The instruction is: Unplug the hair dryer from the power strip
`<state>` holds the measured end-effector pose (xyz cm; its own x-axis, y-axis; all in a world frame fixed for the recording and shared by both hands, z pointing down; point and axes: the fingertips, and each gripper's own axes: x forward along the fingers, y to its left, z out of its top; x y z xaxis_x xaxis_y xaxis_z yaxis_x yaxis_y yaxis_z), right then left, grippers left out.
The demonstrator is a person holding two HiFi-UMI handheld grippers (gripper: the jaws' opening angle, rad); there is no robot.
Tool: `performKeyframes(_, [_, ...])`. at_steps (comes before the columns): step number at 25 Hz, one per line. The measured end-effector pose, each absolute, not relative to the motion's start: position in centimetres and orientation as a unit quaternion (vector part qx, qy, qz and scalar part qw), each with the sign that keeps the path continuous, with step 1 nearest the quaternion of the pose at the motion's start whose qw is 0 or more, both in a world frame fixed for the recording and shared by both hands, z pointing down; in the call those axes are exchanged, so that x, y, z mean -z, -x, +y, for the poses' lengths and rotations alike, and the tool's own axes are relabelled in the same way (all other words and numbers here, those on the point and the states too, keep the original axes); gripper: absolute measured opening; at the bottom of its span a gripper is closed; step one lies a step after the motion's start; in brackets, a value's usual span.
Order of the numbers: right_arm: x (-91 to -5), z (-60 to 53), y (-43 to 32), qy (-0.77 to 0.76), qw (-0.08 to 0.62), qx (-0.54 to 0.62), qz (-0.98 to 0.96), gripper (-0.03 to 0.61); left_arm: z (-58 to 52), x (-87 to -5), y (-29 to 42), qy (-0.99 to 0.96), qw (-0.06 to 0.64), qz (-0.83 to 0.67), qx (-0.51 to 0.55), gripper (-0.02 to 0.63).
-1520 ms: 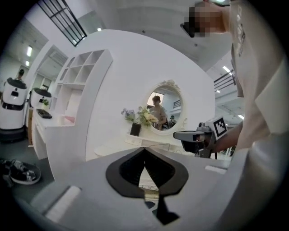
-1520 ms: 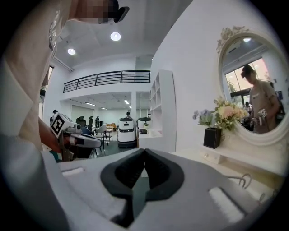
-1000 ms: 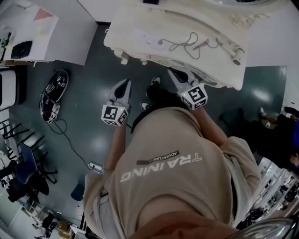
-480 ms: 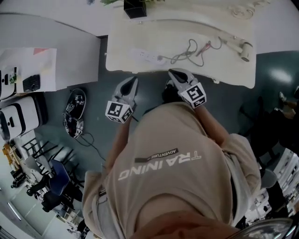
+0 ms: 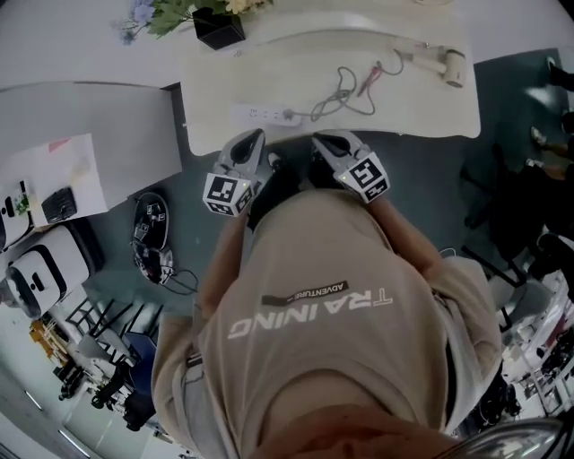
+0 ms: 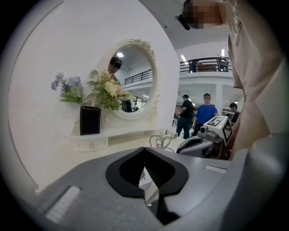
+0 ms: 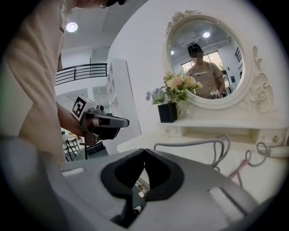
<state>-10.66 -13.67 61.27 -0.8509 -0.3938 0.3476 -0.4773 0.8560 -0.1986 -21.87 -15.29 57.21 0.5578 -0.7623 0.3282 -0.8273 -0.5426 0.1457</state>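
A white power strip [image 5: 256,115] lies on the cream dressing table [image 5: 448,108], left of centre. A grey cord [image 5: 345,90] runs from it in loops toward the white hair dryer [image 5: 439,61] at the table's right rear. My left gripper [image 5: 254,143] hovers at the table's front edge just in front of the strip, jaws shut and empty [image 6: 144,149]. My right gripper [image 5: 325,146] is beside it, also shut on nothing [image 7: 144,151]. The right gripper view shows the grey cord [image 7: 216,144] looped ahead on the tabletop.
An oval mirror [image 7: 210,63] stands at the table's back with a black vase of flowers [image 5: 215,22] on its left. A thin red cord [image 7: 237,171] lies near the grey one. A grey desk [image 5: 90,125] adjoins on the left; gear [image 5: 148,233] lies on the floor.
The person has stepped up to the dressing table. Both grippers have moved forward from over the floor to its front edge, still shut.
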Motion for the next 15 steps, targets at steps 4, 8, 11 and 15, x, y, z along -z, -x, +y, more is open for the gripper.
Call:
performKeyframes(4, [-62.0,-13.8,11.0,-0.247,0.159,-0.148,-0.944,0.004,-16.7,-58.9,22.0,-0.885,0.148,-0.422,-0.133,0.006])
performKeyframes(8, [-62.7,-13.6,12.0,-0.273,0.161,-0.164,-0.934,0.003,-17.2,-61.7,22.2,-0.897,0.163,-0.377,-0.163,0.006])
performKeyframes(11, [-63.0,-13.9,13.2,-0.296,0.162,-0.175,-0.925,0.005,-18.1,-63.9,22.5,-0.901,0.175,-0.351,-0.187,0.006])
performKeyframes(15, [-63.6,-14.2,14.5,-0.321,0.168,-0.186,-0.913,0.005,-19.4,-66.6,22.9,-0.899,0.175,-0.327,-0.235,0.006])
